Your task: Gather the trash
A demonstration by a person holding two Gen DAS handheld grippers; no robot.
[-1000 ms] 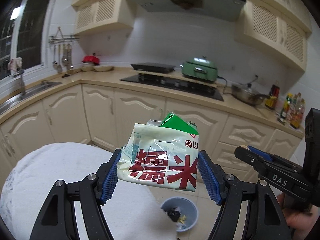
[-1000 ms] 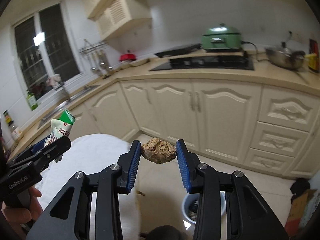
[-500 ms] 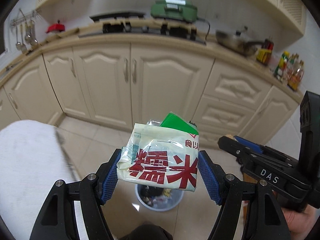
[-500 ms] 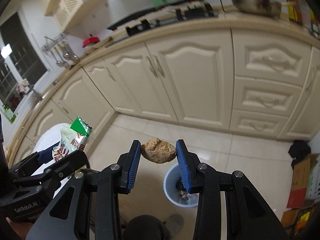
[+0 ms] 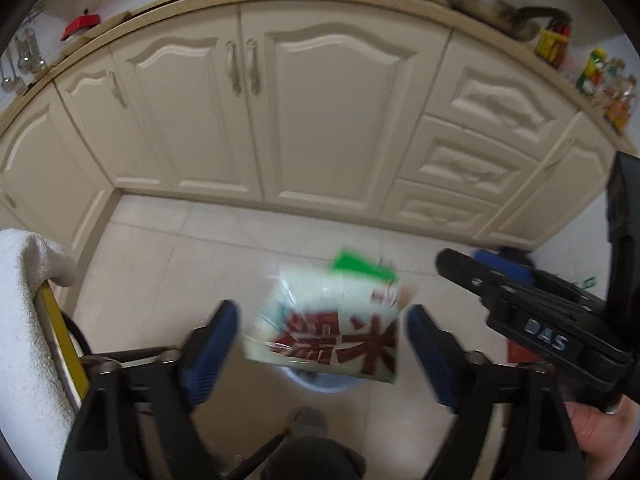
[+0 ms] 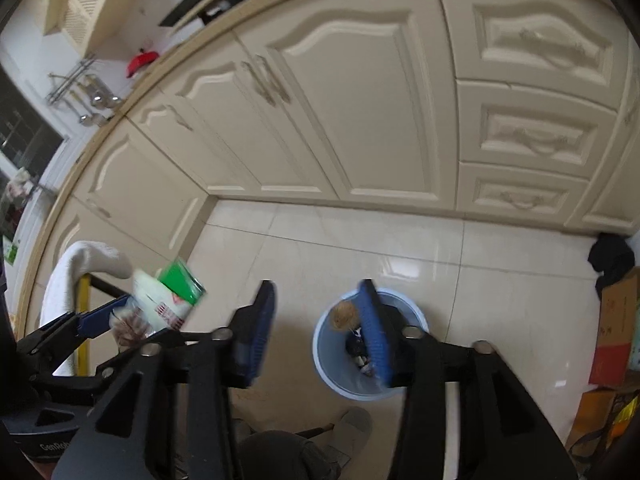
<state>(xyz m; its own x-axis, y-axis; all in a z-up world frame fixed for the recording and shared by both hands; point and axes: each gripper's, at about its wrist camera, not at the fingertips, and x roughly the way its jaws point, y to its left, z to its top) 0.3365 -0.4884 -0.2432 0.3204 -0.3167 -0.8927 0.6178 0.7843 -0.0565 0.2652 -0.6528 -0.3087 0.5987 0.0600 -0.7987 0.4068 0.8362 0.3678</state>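
Between the blue pads of my left gripper (image 5: 322,312) hangs a white plastic bag (image 5: 328,320) with red characters and a green top. It is blurred, with a gap on each side, and the jaws are opening. A light blue trash bin (image 5: 320,386) shows just under it. My right gripper (image 6: 318,308) points down over the same bin (image 6: 360,392) and its jaws are opening. A brown lump (image 6: 344,314) hangs loose beside the right-hand pad, over the bin's mouth. The bag (image 6: 168,304) also shows at the left of the right wrist view.
Cream cabinet doors (image 5: 320,100) and drawers (image 6: 536,136) curve around a pale tiled floor (image 6: 500,280). A towel-covered table edge (image 5: 24,320) is on the left. Cardboard boxes (image 6: 616,336) stand at the right. A person's slippered foot (image 6: 352,424) is near the bin.
Both grippers have dropped and tilted down over the bin. Both pairs of jaws have widened: the bag has left the left pads and the lump has left the right pads.
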